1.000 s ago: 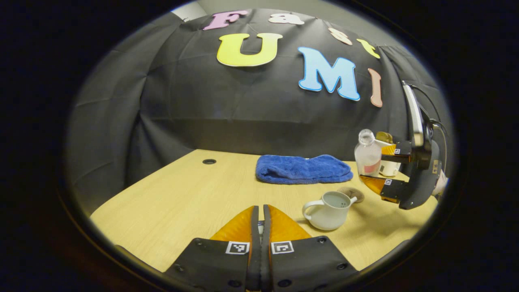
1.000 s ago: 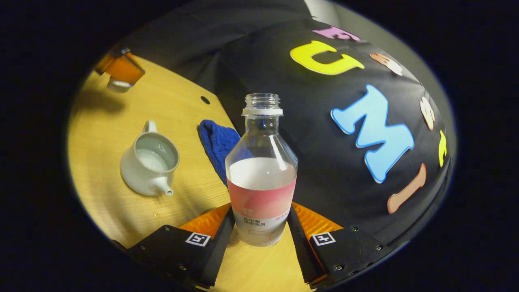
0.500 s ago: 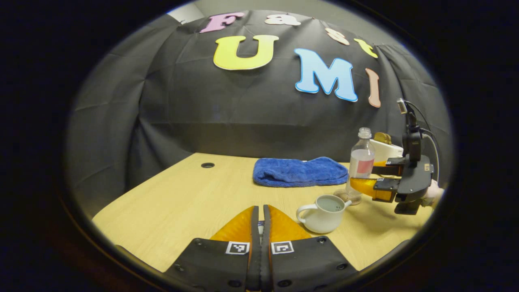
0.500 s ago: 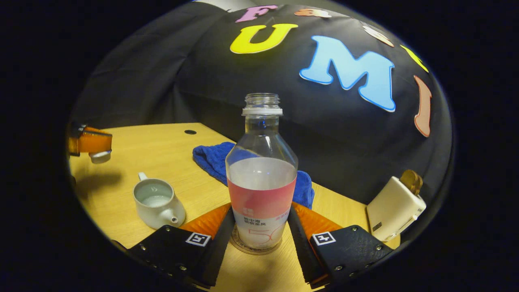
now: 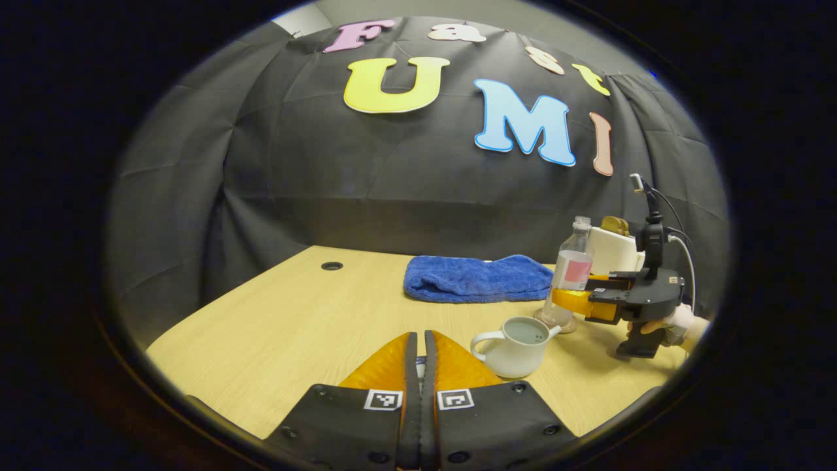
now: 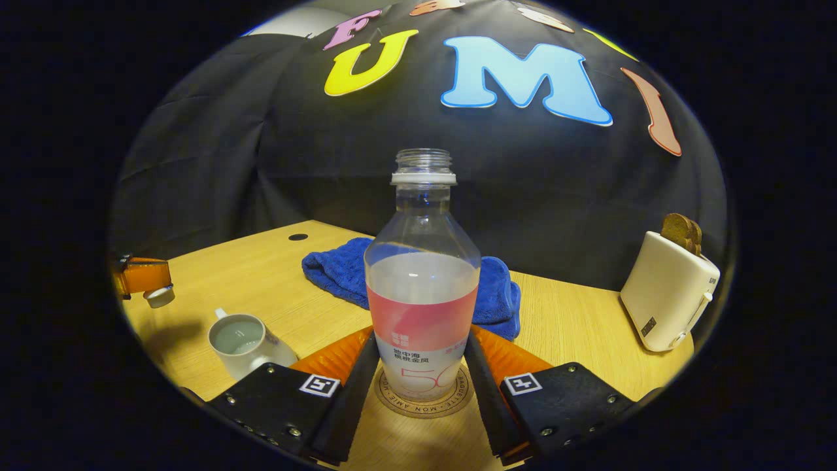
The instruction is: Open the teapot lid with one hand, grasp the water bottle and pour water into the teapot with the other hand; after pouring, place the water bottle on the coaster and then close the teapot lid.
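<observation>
Clear plastic water bottle [image 6: 422, 288] with pink label, upright on round brown coaster [image 6: 425, 402], right gripper [image 6: 422, 373] clamped on its sides, open white ceramic teapot [image 5: 513, 337] just beside coaster, left gripper [image 5: 422, 366] closed on small white lid [image 6: 159, 296] above wooden table [image 5: 294, 314]

Coaster [image 6: 425, 400], lower centre of the right gripper view: middle covered by the water bottle [image 6: 422, 288]; rim lettering partly hidden.
Teapot [image 6: 243, 341], lower left there: lower body cut by the gripper housing.
Teapot lid [image 5: 420, 367], bottom centre of the left gripper view: a sliver between the closed jaws; shape not readable.
Toaster [image 5: 611, 250], right side there: partly behind the bottle and the far gripper.
Hand [image 5: 677, 322], lower right there: cut off by the edge.
</observation>
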`<state>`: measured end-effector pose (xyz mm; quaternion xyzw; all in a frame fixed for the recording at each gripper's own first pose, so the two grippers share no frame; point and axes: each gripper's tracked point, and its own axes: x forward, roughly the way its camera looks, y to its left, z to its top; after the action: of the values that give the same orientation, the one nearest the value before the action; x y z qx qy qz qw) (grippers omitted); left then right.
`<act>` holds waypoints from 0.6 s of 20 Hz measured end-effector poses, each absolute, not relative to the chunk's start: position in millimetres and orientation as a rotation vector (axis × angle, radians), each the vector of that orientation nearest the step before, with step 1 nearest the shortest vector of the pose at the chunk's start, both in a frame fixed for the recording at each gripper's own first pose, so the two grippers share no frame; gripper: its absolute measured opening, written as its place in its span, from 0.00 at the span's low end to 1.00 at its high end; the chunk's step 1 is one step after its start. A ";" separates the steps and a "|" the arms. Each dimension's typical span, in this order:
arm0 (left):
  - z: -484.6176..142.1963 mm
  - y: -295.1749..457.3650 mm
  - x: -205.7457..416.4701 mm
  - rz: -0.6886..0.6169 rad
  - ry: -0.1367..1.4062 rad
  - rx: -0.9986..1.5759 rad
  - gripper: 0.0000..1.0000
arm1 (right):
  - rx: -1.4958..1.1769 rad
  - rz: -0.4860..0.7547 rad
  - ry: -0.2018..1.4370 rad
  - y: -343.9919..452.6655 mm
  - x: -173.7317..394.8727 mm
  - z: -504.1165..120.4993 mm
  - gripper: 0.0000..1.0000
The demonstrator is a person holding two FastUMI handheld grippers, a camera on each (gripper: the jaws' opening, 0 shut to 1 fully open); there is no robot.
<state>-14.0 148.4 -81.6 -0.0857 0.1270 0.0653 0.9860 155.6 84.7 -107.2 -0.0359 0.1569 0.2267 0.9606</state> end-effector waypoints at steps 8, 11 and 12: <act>-73.7 137.4 -11.2 0.111 0.244 -0.173 0.06 | -0.044 0.459 0.336 81.7 153.5 -110.0 0.94; -65.6 128.3 -5.4 0.088 0.225 -0.173 0.05 | -0.019 0.443 0.311 77.4 152.0 -102.0 0.98; -61.7 124.1 -2.4 0.080 0.217 -0.170 0.06 | -0.003 0.440 0.304 76.0 151.1 -98.3 0.98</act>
<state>-2.4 124.1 -61.7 -0.0847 0.1081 0.0400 0.9897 151.1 76.0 -98.3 -0.0017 0.1501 0.2175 0.9645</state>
